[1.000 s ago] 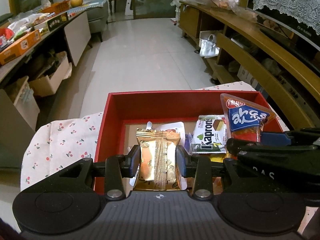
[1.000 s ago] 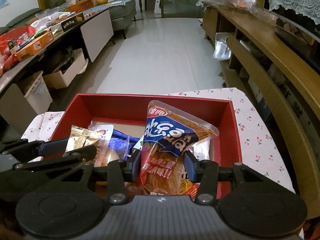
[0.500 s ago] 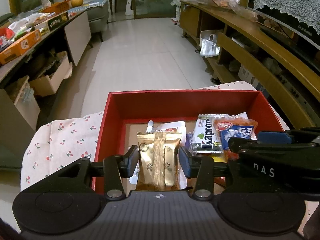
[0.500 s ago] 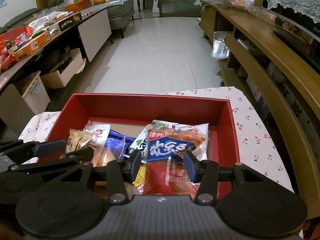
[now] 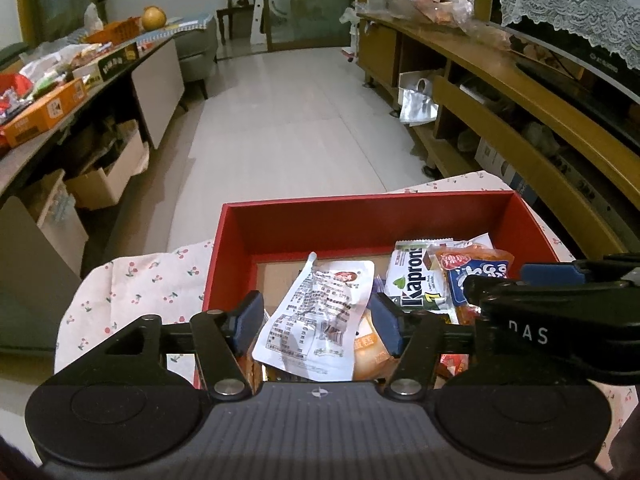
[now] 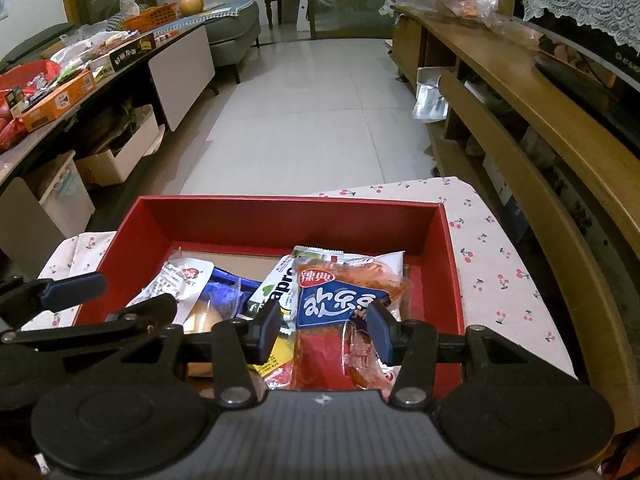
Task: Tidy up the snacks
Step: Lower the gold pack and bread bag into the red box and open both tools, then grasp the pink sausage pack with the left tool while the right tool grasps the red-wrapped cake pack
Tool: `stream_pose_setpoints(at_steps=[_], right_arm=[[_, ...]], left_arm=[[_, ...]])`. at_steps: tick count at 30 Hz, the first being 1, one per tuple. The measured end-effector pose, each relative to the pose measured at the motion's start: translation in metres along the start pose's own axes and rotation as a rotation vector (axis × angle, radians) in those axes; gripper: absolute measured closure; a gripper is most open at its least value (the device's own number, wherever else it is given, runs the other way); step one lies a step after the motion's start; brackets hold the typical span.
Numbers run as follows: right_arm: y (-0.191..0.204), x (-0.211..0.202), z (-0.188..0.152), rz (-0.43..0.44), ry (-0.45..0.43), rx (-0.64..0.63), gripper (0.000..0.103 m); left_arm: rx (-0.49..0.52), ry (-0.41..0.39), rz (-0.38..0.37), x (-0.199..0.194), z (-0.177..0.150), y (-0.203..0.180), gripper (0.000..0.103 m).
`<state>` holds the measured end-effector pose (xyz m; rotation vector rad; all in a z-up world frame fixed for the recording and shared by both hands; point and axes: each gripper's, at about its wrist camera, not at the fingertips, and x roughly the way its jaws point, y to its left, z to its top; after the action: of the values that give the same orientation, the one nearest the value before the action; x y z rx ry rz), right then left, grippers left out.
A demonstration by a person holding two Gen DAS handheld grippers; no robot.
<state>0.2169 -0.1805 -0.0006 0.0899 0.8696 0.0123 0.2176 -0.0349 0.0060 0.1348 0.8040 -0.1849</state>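
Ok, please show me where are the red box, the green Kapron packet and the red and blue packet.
red box (image 6: 288,216): right wrist view, inner face of far wall.
green Kapron packet (image 5: 418,284): left wrist view, printed front.
red and blue packet (image 6: 334,304): right wrist view, blue label.

The near wall of the red box (image 5: 280,236) is hidden behind the left gripper (image 5: 316,322) body. The lower end of the white printed packet (image 5: 316,320) is cut off by the same body. The green-and-white wafer pack (image 5: 416,280) is partly covered by the red-and-blue snack bag (image 6: 340,304), so its name is read only in part. The bun-like item (image 5: 370,354) is mostly concealed. Small print on the packets cannot be resolved.
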Motion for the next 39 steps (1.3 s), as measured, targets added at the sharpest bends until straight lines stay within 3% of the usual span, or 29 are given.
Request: stream_pose_setpoints(at_steps=[11,18,29,39], right_arm=[[-0.012,-0.021,-0.002,0.008,-0.023,0.011,0.044],[-0.043,-0.054,-0.023,-0.018,-0.024,0.041,0.043],[-0.09,-0.073,-0.069,-0.048,0.081,0.091,0.04],[-0.1,-0.062,-0.081,-0.014,0.147,0.08,0.039]], left_arm=[[0.01,-0.034,-0.03,-0.021,-0.001,-0.005,0.027],[0.068,-0.031,-0.106,-0.044,-0.016,-0.024,0.026],[0.181,0.182,-0.304,-0.052,-0.086,-0.091,0.025],[0.245,0.293,-0.293,-0.029,-0.123,-0.129,0.018]])
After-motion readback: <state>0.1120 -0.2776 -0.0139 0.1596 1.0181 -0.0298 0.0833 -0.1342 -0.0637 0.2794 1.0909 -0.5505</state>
